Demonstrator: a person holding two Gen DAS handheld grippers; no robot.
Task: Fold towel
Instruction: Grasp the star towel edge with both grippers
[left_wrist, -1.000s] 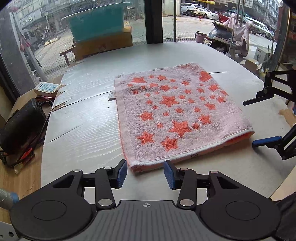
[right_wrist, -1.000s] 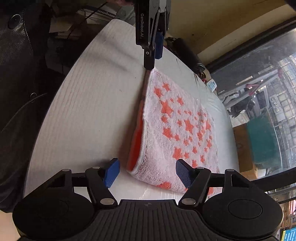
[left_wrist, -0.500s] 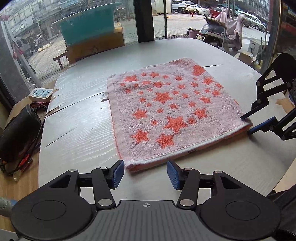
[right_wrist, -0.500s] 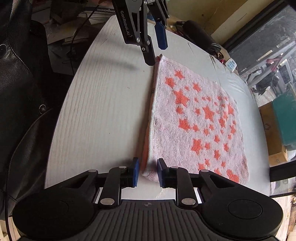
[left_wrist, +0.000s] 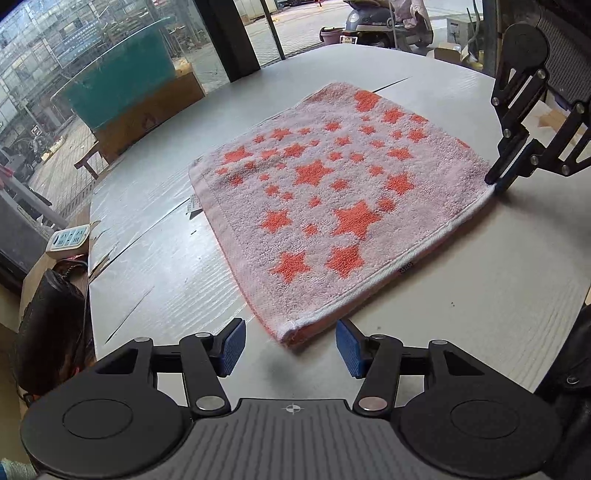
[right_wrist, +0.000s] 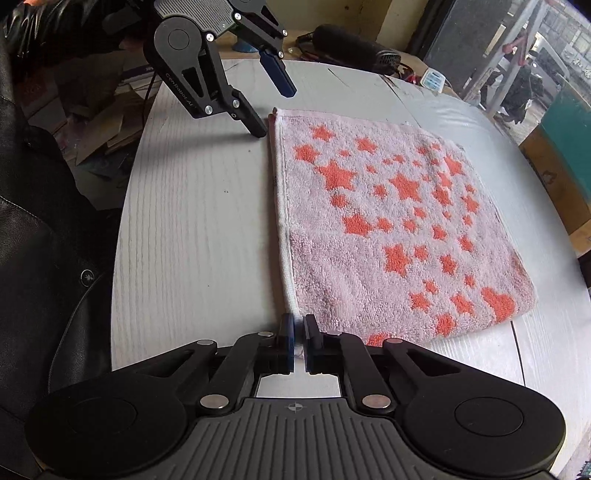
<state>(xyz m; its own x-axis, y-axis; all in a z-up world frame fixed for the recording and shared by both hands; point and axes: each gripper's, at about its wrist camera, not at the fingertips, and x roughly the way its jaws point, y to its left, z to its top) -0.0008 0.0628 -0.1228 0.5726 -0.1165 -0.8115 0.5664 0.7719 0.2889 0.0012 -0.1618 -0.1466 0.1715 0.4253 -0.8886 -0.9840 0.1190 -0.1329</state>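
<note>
From my seat, the towel's (left_wrist: 332, 206) underside is hidden; only a strip of orange shows along its folded near edge. In the right wrist view the corner I hold is mostly covered by my own pads, with just a scrap of pale cloth showing between them. Past the bench (left_wrist: 480, 295), the street outside the window is warped by the lens.

Off the bench's far left corner I see a white power strip (left_wrist: 68, 238) and a dark bag (left_wrist: 51, 328). A black leather sleeve (right_wrist: 40, 258) fills the left side of the right wrist view. A few slits run through the bench cover near the towel's far edge.

The towel lies flat mid-bench, already folded double, pink with orange stars, its white hem running along the near edge.

My right gripper (right_wrist: 298, 336) has just been closing and now pinches the towel's near right corner, jaws almost together on the cloth. My left gripper (left_wrist: 290, 345) sits about half open, and its jaws have been opening a little; the near left corner lies between the pads, but neither pad touches it. One finger rests on the bench just beside that corner.
</note>
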